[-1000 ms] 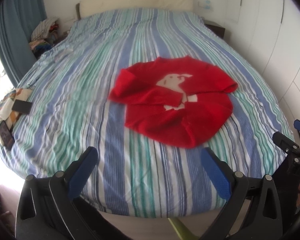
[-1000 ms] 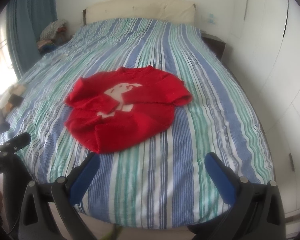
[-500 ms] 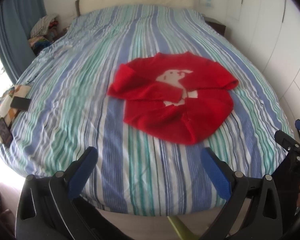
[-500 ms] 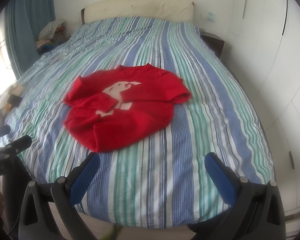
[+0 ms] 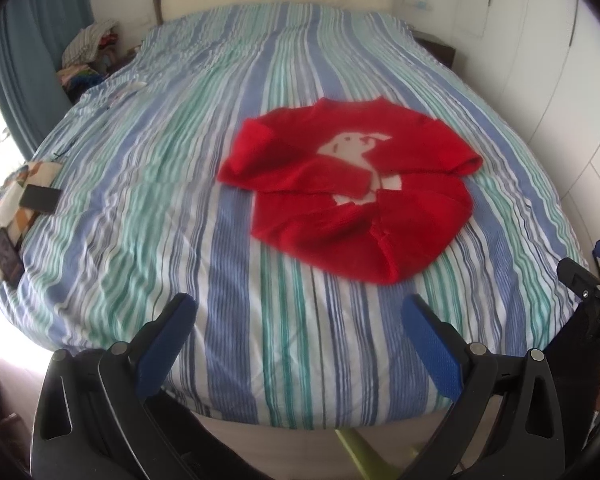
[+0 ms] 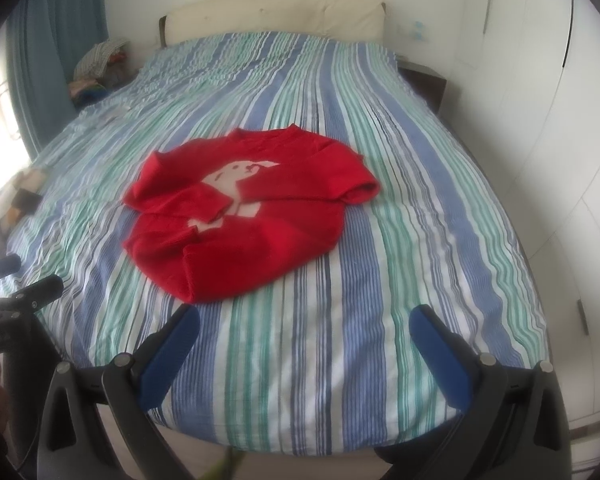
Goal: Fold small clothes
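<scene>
Nearest, we log both tongs at the foot of the bed (image 6: 300,380), left gripper (image 5: 300,336) and right gripper (image 6: 304,340), each spread wide and holding nothing. Beyond them the red sweater (image 5: 352,192) lies mid-bed, ahead and right of the left gripper, ahead and left of the right gripper (image 6: 244,212), hem nearest, collar away, sleeves crossed over the chest; neither arm looks clearly nearer. Blur hides the hem's edges; farther off, a dim pile of clothes (image 5: 88,56).
</scene>
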{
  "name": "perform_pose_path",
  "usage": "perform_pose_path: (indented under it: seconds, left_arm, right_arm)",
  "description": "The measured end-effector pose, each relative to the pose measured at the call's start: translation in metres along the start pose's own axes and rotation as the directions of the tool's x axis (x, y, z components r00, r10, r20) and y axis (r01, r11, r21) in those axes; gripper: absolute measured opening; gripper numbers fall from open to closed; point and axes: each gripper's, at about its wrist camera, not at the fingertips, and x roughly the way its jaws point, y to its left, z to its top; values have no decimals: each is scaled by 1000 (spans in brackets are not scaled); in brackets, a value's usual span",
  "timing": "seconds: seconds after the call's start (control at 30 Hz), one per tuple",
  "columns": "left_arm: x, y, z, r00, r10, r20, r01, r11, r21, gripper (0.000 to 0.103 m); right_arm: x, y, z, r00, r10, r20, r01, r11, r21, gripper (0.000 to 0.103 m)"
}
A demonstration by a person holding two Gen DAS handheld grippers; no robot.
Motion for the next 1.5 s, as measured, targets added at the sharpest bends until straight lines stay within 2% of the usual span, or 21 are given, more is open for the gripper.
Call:
perform_pose_path:
  seconds: [0.2, 0.53, 0.7, 0.93, 1.5]
  left_arm:
    - [7, 18, -3, 999, 19, -31, -20, 999, -34, 103]
    - [23, 17, 6, 998, -1, -68, -1, 999, -34, 103]
    - [21, 16, 11, 998, -4, -59, 2, 999, -33, 102]
    - [20, 6, 6, 997, -10, -73, 8, 1000, -25, 102]
    - [20, -2, 2, 997, 39, -65, -38, 999, 18, 103]
  right_arm:
    - [-6, -1, -1, 1000, -8, 17, 8, 1000, 9, 103]
    - [6, -10, -4, 1000, 6, -7, -6, 999, 35, 103]
    - [4, -14, -2, 1000, 0, 5, 0, 999, 45, 103]
    - [10, -9, -4, 1000, 17, -21, -16, 999, 42, 103]
    - [15, -6, -9, 999, 20, -40, -19, 999, 29, 103]
